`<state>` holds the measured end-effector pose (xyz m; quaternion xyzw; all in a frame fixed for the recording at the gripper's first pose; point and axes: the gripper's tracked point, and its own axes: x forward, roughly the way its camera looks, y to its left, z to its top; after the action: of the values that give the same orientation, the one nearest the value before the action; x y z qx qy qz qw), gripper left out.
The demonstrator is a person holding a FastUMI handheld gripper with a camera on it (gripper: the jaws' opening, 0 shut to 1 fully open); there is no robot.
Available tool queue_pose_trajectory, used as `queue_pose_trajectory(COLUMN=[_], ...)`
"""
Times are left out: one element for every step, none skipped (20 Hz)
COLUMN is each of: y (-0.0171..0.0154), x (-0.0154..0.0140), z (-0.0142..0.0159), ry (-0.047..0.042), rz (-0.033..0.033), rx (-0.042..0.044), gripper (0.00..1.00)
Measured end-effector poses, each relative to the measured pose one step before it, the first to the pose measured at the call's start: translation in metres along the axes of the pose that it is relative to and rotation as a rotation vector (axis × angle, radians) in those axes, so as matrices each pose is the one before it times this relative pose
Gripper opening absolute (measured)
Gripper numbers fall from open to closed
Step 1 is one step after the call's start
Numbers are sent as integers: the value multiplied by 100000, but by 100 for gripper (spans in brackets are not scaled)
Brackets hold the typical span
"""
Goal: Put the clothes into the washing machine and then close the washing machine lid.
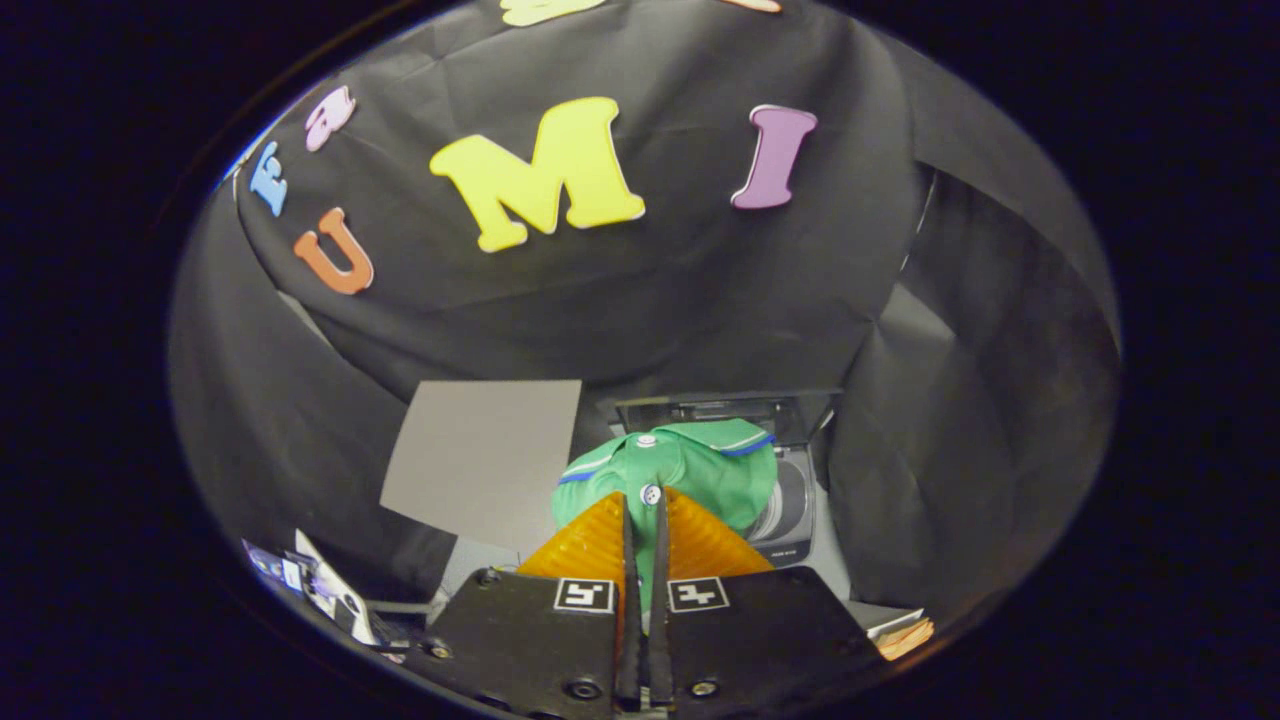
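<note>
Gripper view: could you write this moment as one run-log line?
gripper: shut on green shirt | shirt: lifted, ahead of fingers | washing machine: beyond shirt, lid open

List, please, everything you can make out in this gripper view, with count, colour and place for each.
green shirt: one, green with blue and white trim and white buttons, pinched between the fingers and bunched just ahead of them.
washing machine: one, grey, beyond the shirt, lid raised behind it.
grey panel: one, flat, beside the machine.
black cloth wall: backdrop behind everything.
small items: a few, too blurred to name, low beside the gripper body.
hand-held gripper: one, fingers closed together on the green shirt.
</note>
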<state>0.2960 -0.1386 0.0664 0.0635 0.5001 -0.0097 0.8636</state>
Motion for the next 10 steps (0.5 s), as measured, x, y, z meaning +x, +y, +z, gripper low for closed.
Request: queue_pose_trajectory(y=[-796, -923, -686, -492, -661, -740, -700, -598, -627, -366], x=[1066, 1217, 1057, 778, 1006, 1120, 1284, 1098, 1224, 1052], z=[-82, -149, -47, -163, -28, -277, -243, -382, -412, -410], ry=[1063, 935, 869, 747, 532, 645, 802, 1052, 949, 852], rz=[439, 695, 1051, 1336, 1209, 472, 148, 27, -61, -165], rx=[-548, -820, -937, -1518, -1426, -1205, -1150, -1256, -1522, -1181], gripper=[7, 7, 7, 7, 7, 7, 7, 7, 7, 7])
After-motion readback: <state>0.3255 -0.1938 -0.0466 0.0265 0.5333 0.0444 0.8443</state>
